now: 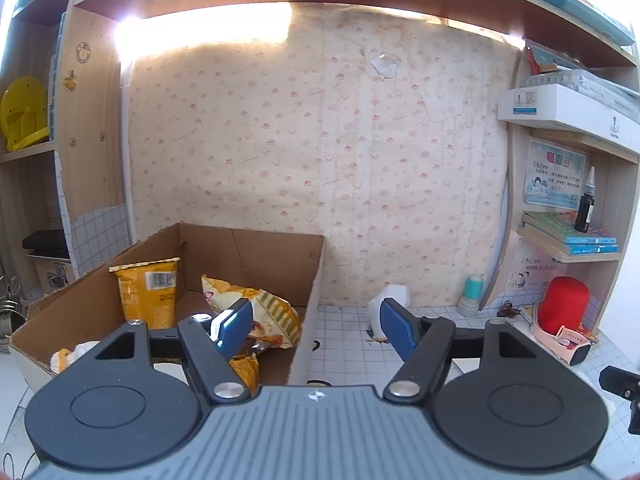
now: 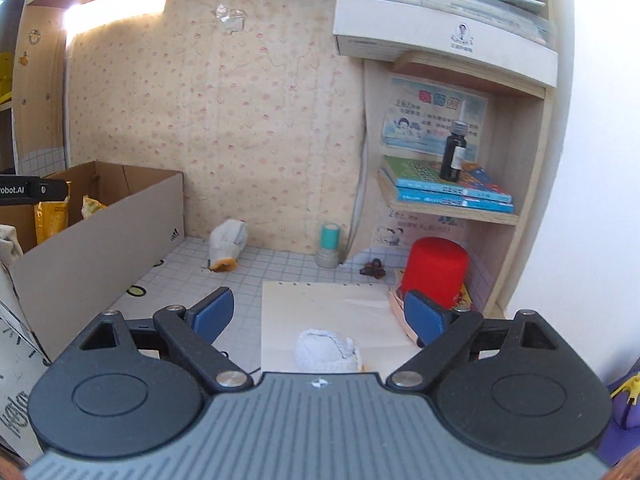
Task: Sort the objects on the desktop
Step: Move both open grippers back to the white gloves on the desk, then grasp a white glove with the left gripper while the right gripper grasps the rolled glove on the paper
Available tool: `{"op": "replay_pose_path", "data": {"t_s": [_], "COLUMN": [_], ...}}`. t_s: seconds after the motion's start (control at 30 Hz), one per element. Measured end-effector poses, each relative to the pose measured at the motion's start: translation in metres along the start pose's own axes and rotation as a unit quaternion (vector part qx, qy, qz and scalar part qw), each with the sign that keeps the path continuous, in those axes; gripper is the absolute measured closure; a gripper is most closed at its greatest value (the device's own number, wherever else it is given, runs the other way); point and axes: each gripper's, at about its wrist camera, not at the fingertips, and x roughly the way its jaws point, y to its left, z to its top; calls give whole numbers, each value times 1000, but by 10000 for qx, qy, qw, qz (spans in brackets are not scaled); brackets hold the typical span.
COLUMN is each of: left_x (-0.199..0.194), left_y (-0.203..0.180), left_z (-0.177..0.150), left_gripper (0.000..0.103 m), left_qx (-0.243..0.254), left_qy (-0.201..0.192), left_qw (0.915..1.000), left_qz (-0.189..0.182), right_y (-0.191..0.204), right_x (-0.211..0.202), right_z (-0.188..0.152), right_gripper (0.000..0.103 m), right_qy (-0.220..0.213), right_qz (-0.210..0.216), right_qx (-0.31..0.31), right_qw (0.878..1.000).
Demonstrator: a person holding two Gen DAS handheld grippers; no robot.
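Observation:
A cardboard box (image 1: pixel 308 312) at the left holds yellow snack bags (image 1: pixel 150 292) and a white glove (image 1: pixel 64 358). My left gripper (image 1: pixel 316 326) is open and empty, straddling the box's right wall. My right gripper (image 2: pixel 320 316) is open and empty above a white glove (image 2: pixel 328 350) lying on a sheet of loose-leaf paper (image 2: pixel 332 312). Another white glove (image 2: pixel 228 242) lies by the back wall; it also shows in the left wrist view (image 1: pixel 390 300).
A teal stamp (image 2: pixel 330 246), a red cylinder (image 2: pixel 436 270) and a small brown object (image 2: pixel 372 269) stand at the back right. A shelf above holds books (image 2: pixel 448 188) and a dark bottle (image 2: pixel 454 152). A ring (image 2: pixel 136 291) lies beside the box (image 2: pixel 100 248).

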Motion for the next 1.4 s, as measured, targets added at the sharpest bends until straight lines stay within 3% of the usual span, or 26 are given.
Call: {"op": "replay_pose_path", "data": {"t_s": [0.23, 0.57, 1.4], "left_x": [7, 29, 149], "left_y": [-30, -61, -99], "left_z": [-8, -17, -14], "left_gripper": [28, 24, 19], "left_qx": [99, 187, 42], "left_qy": [90, 208, 564], "left_qw": [9998, 9994, 9984], "left_qz": [-159, -225, -38], "right_y": [-23, -20, -20], "right_x": [2, 18, 70], "right_z": [-24, -37, -37], "right_gripper": [13, 13, 13], "right_qy": [155, 355, 597], "right_qz": [-48, 185, 419], "right_qx": [147, 185, 386], "right_qw": [9998, 9990, 9966]}}
